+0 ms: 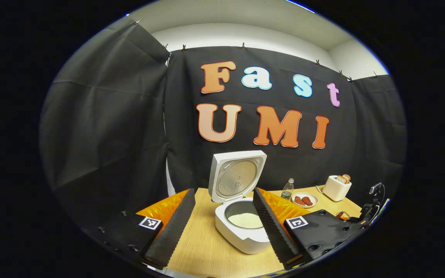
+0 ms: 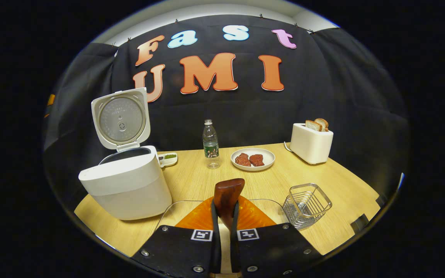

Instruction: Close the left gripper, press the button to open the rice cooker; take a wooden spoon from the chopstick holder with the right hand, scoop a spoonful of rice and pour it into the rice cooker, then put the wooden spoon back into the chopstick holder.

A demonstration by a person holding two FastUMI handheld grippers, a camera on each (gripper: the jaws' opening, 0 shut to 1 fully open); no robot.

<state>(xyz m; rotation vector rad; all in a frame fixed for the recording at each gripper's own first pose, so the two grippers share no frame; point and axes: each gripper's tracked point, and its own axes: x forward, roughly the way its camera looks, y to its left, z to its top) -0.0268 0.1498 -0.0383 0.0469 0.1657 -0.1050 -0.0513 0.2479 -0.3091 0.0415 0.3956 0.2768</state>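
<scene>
The white rice cooker (image 1: pixel 242 235) stands with its lid (image 1: pixel 235 178) raised, and white rice (image 1: pixel 245 220) lies in its pot. My left gripper (image 1: pixel 223 193) is open, its fingers spread wide on either side of the cooker and touching nothing. In the right gripper view the cooker (image 2: pixel 129 189) sits at the left with its lid (image 2: pixel 121 117) up. My right gripper (image 2: pixel 225 214) is shut on a dark wooden spoon (image 2: pixel 228 195), whose broad end sticks up past the fingertips. The wire chopstick holder (image 2: pixel 308 204) stands just to the right of it, with nothing in it.
On the wooden table (image 2: pixel 276 181) stand a water bottle (image 2: pixel 210 144), a plate of red meat (image 2: pixel 252 159), a white toaster (image 2: pixel 310 143) with bread slices, and a small dish (image 2: pixel 167 157) behind the cooker. A clear container's rim (image 2: pixel 184 202) shows under my right gripper.
</scene>
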